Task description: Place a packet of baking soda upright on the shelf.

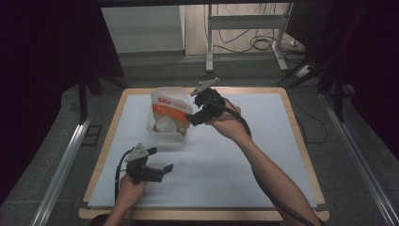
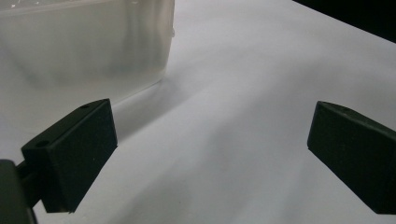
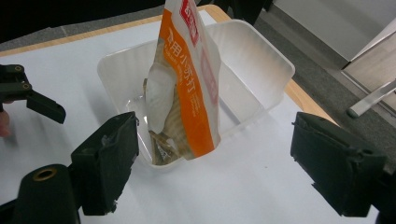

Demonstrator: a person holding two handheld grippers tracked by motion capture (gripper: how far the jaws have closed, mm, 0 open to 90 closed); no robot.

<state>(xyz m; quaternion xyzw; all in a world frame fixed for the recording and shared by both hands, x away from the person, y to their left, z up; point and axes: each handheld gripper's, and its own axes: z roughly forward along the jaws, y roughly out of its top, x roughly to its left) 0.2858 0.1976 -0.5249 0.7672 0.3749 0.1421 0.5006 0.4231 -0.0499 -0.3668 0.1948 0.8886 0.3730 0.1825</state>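
An orange-and-white pouch (image 3: pixel 187 79) stands nearly upright in a translucent plastic tub (image 3: pixel 261 70) near the far left of the white surface (image 1: pixel 235 160), leaning slightly so that its top edge points up and a little towards the far side; its long axis runs almost vertical, bottom tucked into the tub. In the high view a pale rounded shape sits low in the tub beside it, though what it is cannot be told. The pouch looks like thin, glossy film, so it is probably light, soft and a bit slippery, likely to crumple or fold if squeezed at the middle. The flat upper seam or one of the side edges seems the safest place to pinch it. The right gripper (image 1: pixel 203 109) hovers just beside the tub with its jaws spread wide and nothing between them. The left gripper (image 1: pixel 157 165) rests low over the near part of the surface, jaws likewise parted and empty, well apart from the pouch.
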